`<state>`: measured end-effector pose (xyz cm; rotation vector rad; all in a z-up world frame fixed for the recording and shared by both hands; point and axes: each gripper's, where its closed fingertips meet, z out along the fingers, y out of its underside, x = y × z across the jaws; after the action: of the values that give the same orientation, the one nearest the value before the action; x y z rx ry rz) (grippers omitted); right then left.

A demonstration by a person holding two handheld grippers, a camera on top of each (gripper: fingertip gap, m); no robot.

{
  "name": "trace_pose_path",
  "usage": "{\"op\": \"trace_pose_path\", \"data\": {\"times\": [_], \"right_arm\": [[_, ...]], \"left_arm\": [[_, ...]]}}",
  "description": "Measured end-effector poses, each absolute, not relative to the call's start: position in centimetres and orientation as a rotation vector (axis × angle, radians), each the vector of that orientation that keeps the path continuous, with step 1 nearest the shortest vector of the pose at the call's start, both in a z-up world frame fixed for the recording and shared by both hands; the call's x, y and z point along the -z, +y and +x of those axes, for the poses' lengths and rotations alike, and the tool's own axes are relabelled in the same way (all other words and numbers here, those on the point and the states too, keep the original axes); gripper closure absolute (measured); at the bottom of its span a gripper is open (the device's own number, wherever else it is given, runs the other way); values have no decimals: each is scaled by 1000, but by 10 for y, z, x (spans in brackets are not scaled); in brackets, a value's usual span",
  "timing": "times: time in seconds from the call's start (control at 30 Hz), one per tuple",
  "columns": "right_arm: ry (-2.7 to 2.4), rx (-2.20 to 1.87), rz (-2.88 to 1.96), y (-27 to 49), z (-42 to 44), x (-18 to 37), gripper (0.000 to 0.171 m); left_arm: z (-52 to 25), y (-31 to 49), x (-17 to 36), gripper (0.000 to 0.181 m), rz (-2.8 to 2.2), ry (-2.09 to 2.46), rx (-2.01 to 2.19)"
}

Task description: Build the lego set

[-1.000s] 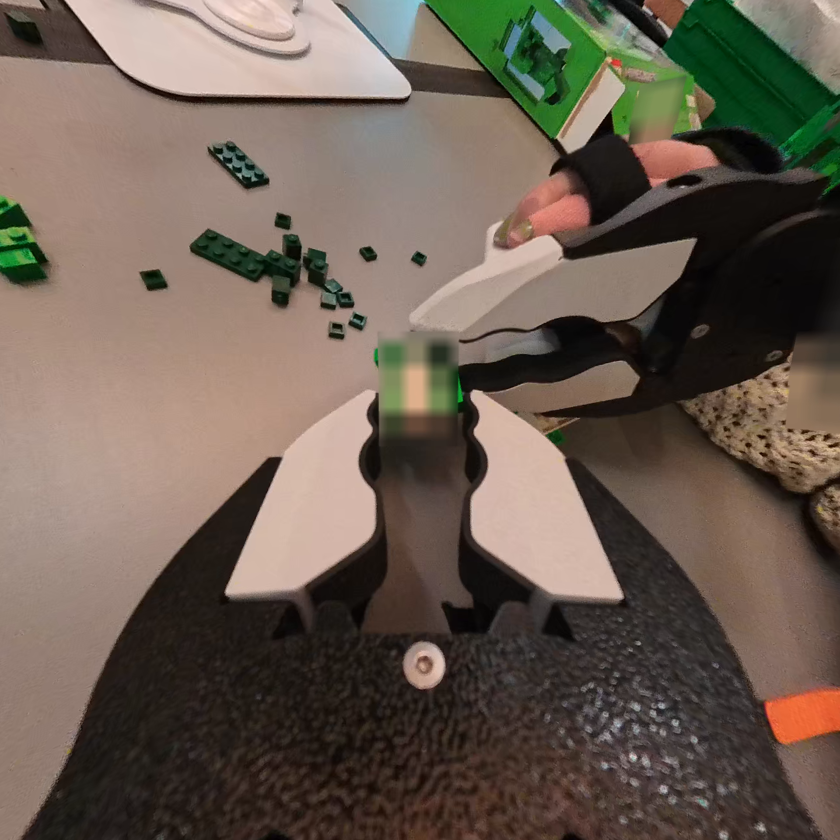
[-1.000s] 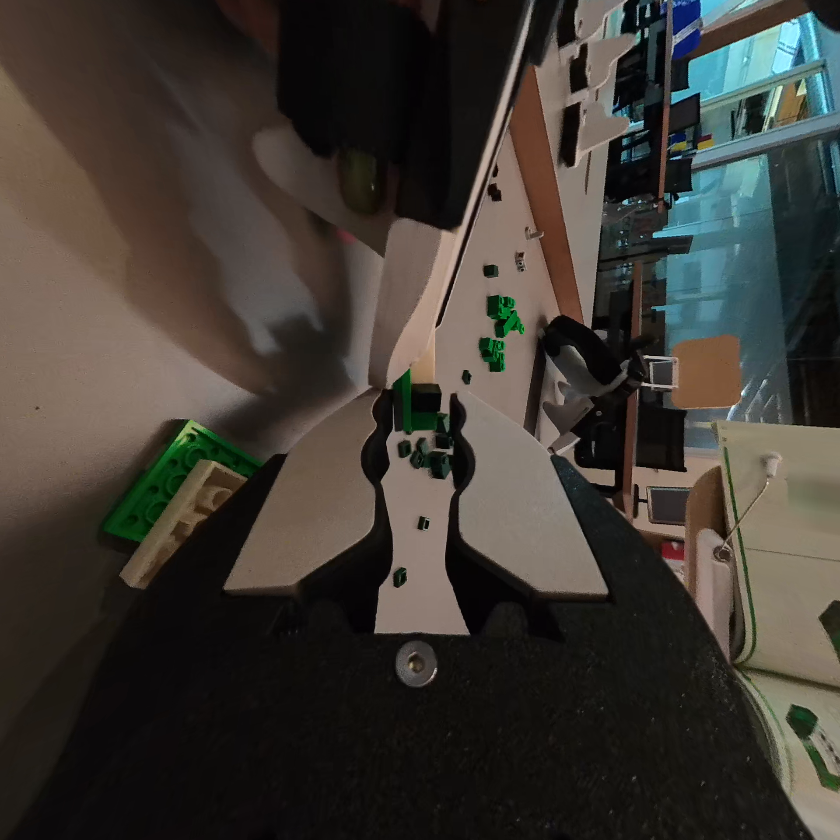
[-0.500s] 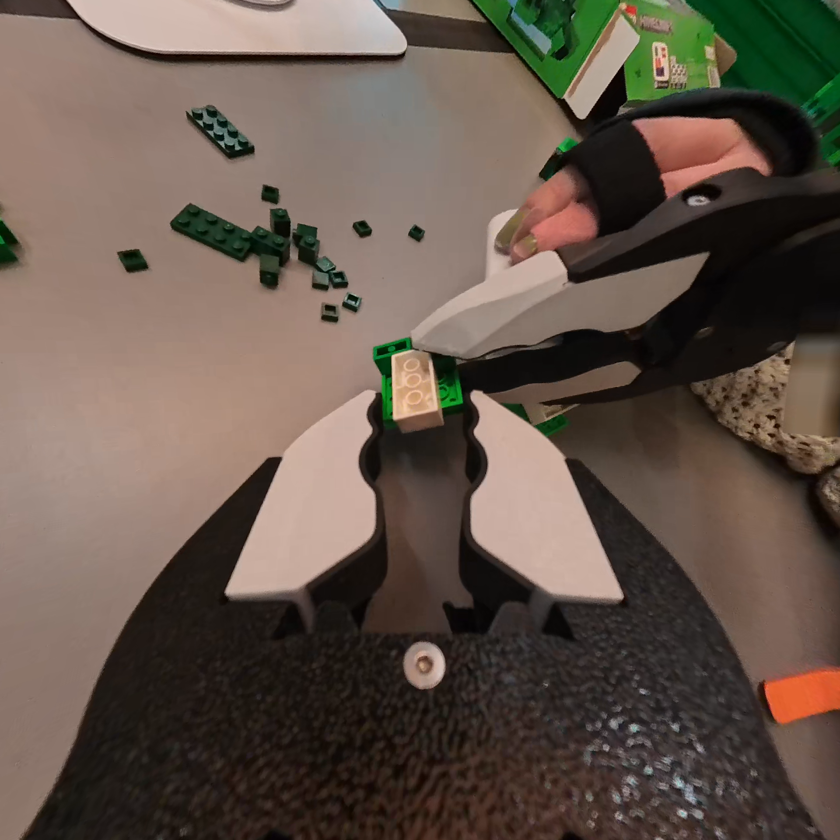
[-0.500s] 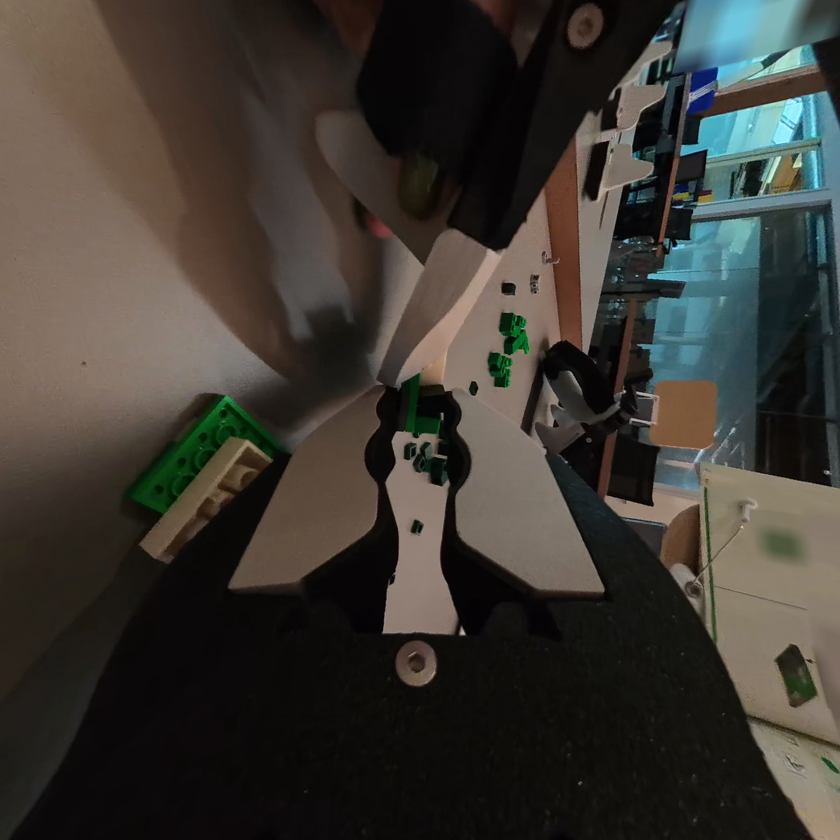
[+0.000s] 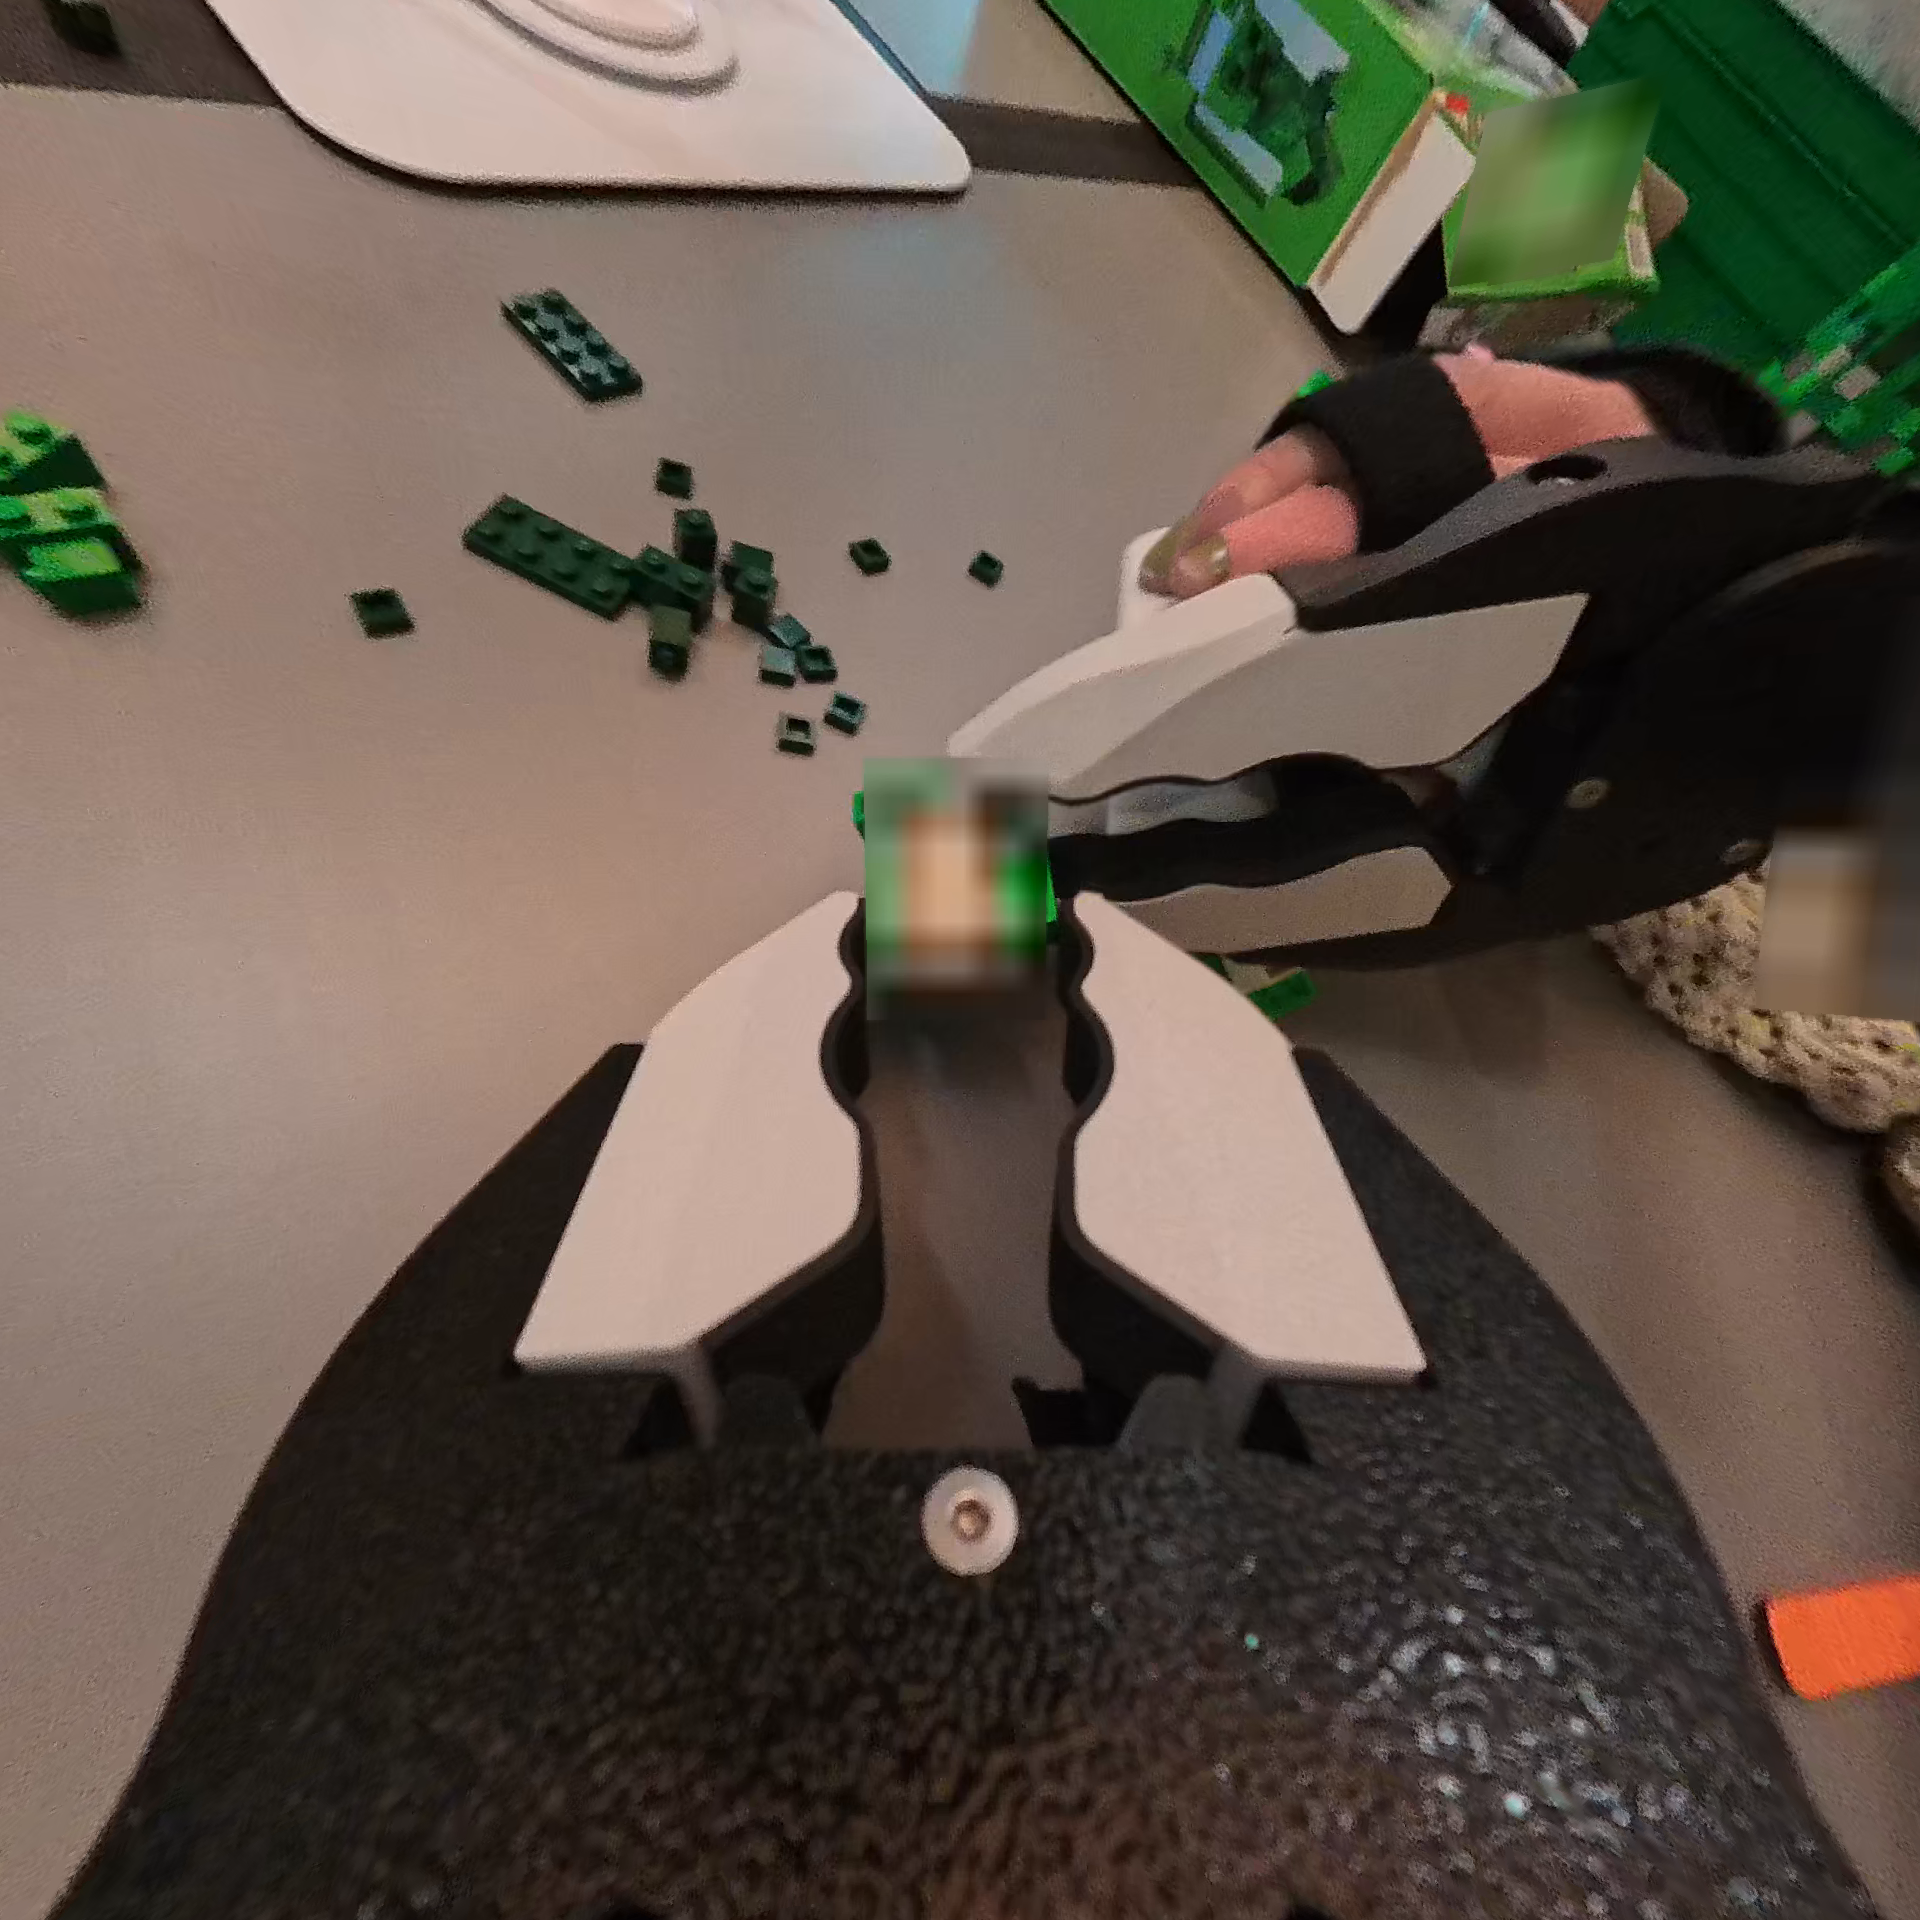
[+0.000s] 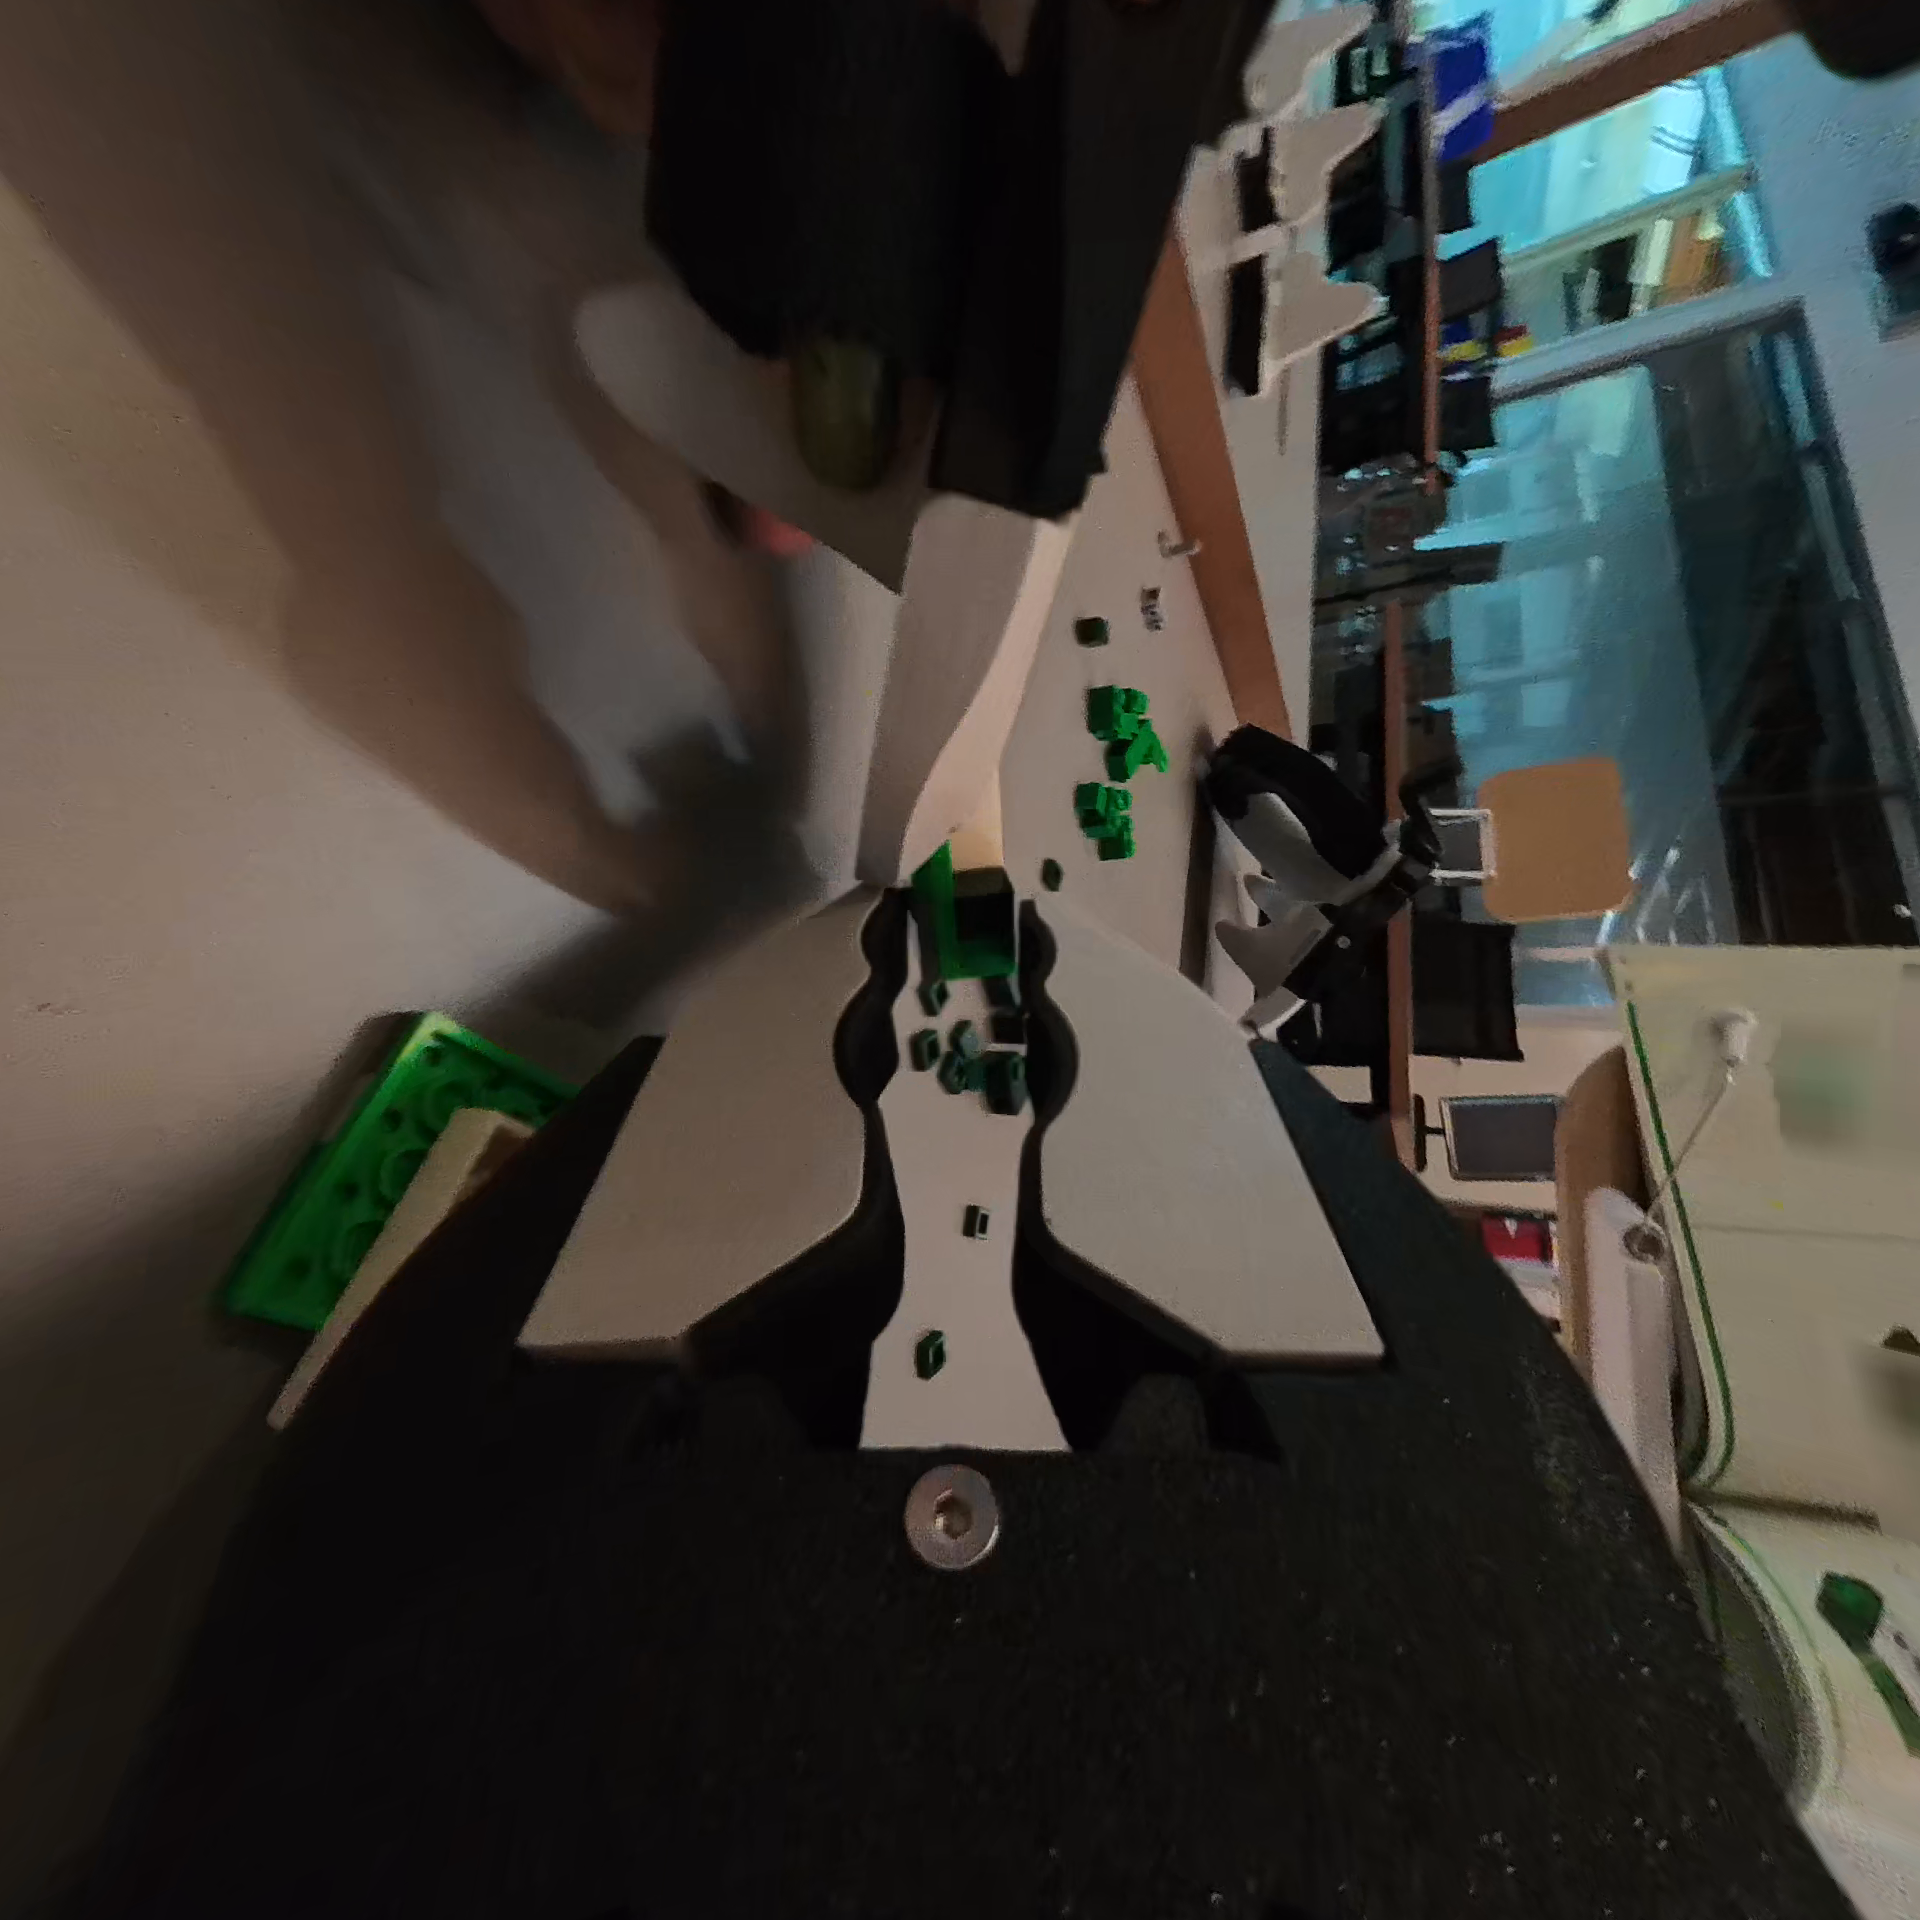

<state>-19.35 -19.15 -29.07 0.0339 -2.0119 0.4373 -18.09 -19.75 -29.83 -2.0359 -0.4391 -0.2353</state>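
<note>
While both grippers meet over the grey table, a small green build sits between them.
My left gripper is clamped on that build, mostly hidden there by a mosaic patch. My right gripper comes in from the right; its tips reach the build, but I cannot tell its grip. Loose dark green bricks lie far left.

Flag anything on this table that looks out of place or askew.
Nothing looks damaged. The dark green pieces lie loosely scattered on the table, normal for a build in progress. The left gripper and right gripper meet at a small green assembly, partly hidden by a blur patch.
</note>
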Motion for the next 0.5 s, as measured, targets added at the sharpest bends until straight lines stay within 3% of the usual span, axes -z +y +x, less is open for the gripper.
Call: {"op": "trace_pose_path", "data": {"times": [0.03, 0.13, 0.37, 0.5], "right_arm": [[-1994, -446, 14, -190, -196, 289, 143], [-2002, -490, -27, -184, -198, 290, 133], [-1928, -539, -32, -175, -198, 285, 132], [-1730, -525, -155, -151, -212, 262, 136]], "left_arm": [[-181, -197, 297, 148, -2025, -439, 240], [-182, -197, 295, 148, -2018, -431, 221], [-186, -196, 289, 148, -1990, -385, 140], [-199, -198, 271, 148, -1914, -251, -153]]}}
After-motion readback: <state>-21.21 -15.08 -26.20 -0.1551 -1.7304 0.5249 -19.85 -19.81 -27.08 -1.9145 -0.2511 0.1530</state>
